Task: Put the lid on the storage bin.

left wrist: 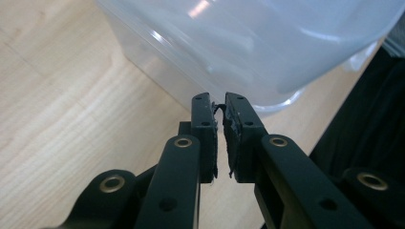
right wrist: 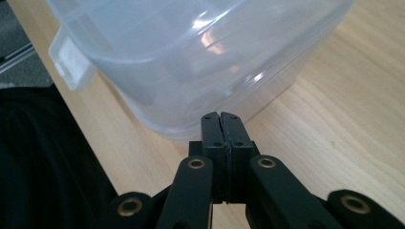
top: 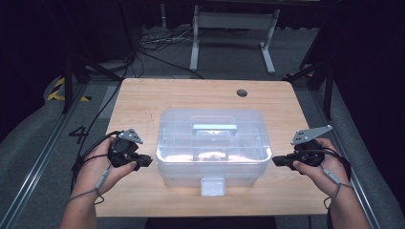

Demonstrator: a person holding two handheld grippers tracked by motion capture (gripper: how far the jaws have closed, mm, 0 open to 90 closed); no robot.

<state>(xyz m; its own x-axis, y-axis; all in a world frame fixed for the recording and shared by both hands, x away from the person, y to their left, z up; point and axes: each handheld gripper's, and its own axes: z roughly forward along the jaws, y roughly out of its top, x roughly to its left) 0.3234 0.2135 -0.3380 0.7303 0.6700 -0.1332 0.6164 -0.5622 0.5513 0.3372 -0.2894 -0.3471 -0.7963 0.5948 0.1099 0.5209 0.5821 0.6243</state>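
A clear plastic storage box [top: 212,143] with its lid on stands in the middle of the wooden table [top: 143,100]. It has a pale handle [top: 214,128] on top and a white latch [top: 212,186] at the front. My left gripper [top: 147,162] points at the box's left end, close to it. In the left gripper view the left gripper [left wrist: 218,102] is shut with a thin slit between worn pads, nothing held, just short of the box [left wrist: 248,43]. My right gripper [top: 276,161] points at the right end. That right gripper [right wrist: 220,117] is shut and empty, its tips near the box wall [right wrist: 191,52].
A round cable hole [top: 242,92] sits near the table's far right edge. The latch [right wrist: 71,62] juts from the box front toward the person. Beyond the table lie floor cables [top: 157,43] and a white frame [top: 234,21]. Metal rails run along both sides.
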